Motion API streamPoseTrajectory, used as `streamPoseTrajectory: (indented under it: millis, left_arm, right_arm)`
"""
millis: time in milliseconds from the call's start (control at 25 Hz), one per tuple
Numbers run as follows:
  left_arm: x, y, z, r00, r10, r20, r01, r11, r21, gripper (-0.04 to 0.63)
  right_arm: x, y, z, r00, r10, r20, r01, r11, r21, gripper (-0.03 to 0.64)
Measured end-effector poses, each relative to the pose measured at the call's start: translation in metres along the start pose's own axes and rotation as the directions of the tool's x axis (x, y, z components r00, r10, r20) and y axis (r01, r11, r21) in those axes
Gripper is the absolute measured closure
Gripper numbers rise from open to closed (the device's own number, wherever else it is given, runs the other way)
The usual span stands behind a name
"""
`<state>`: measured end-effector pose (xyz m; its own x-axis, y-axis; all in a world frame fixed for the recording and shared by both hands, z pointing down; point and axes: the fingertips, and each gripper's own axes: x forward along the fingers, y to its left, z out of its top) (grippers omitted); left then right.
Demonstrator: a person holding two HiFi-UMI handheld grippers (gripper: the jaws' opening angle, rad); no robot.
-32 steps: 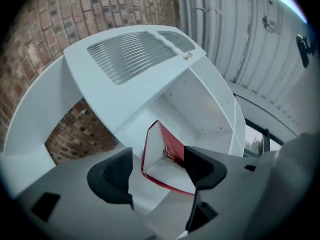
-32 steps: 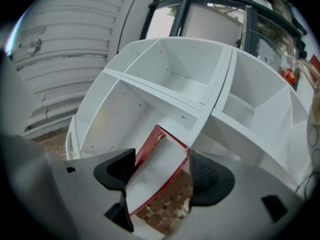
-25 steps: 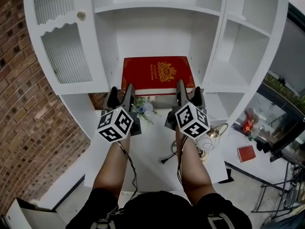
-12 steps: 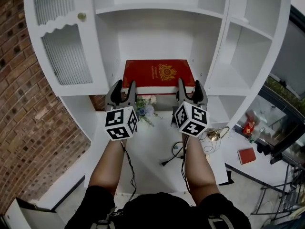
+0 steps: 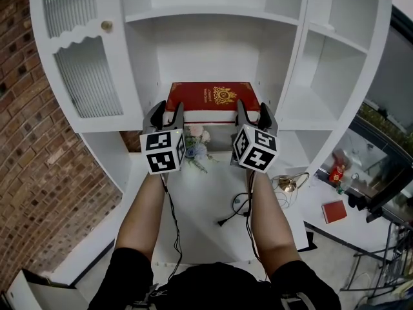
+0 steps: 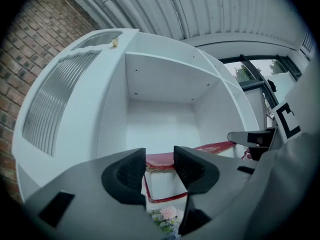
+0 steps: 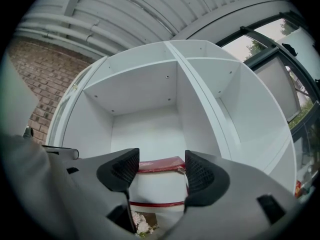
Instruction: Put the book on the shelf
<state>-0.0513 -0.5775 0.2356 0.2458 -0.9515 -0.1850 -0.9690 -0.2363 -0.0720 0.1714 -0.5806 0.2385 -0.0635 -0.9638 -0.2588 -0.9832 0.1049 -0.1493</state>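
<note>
**Book's near edge tips up as both jaws close**

The red book (image 5: 213, 95) lies in the middle compartment of the white shelf unit (image 5: 206, 50), at 12 o'clock from the person's arms. Both pairs of jaws have just been closing. The left gripper (image 5: 168, 106) now pinches the book's 7 o'clock corner and the right gripper (image 5: 251, 106) its 5 o'clock corner, with the book filling each gap. Compared with 1 second ago, both marker cubes have rolled level and risen. The book's near edge is tilted up, so its cover looks shorter. Flowers (image 5: 195, 141) sit at 6 o'clock below it.
</note>
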Motion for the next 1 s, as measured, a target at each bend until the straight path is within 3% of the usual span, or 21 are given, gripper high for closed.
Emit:
streamPoseTrajectory:
  millis: [240, 560, 680, 840, 1000]
  left_arm:
    - [0.018, 0.002, -0.002, 0.999, -0.001, -0.050, 0.001, 1.000, 0.014, 0.411]
    - [0.019, 0.003, -0.003, 0.998, 0.017, -0.060, -0.017, 1.000, 0.003, 0.411]
    - [0.017, 0.002, 0.000, 0.998, 0.040, -0.049, -0.038, 0.999, 0.038, 0.411]
    - [0.002, -0.004, 0.015, 0.997, 0.083, 0.008, -0.083, 0.986, 0.147, 0.411]
    - [-0.026, -0.021, 0.038, 0.994, 0.062, 0.086, -0.077, 0.980, 0.181, 0.421]
  right_arm:
    - [0.015, -0.003, -0.004, 0.998, -0.007, -0.068, 0.008, 1.000, 0.009, 0.311]
    - [0.018, -0.004, -0.006, 0.992, -0.014, -0.126, 0.018, 0.999, 0.030, 0.312]
    - [0.016, -0.004, -0.004, 0.991, -0.013, -0.135, 0.017, 0.999, 0.027, 0.311]
    - [-0.001, -0.003, 0.019, 0.999, 0.010, -0.041, -0.009, 1.000, 0.027, 0.347]
    - [-0.029, 0.004, 0.038, 0.996, 0.065, 0.052, -0.066, 0.998, 0.003, 0.400]
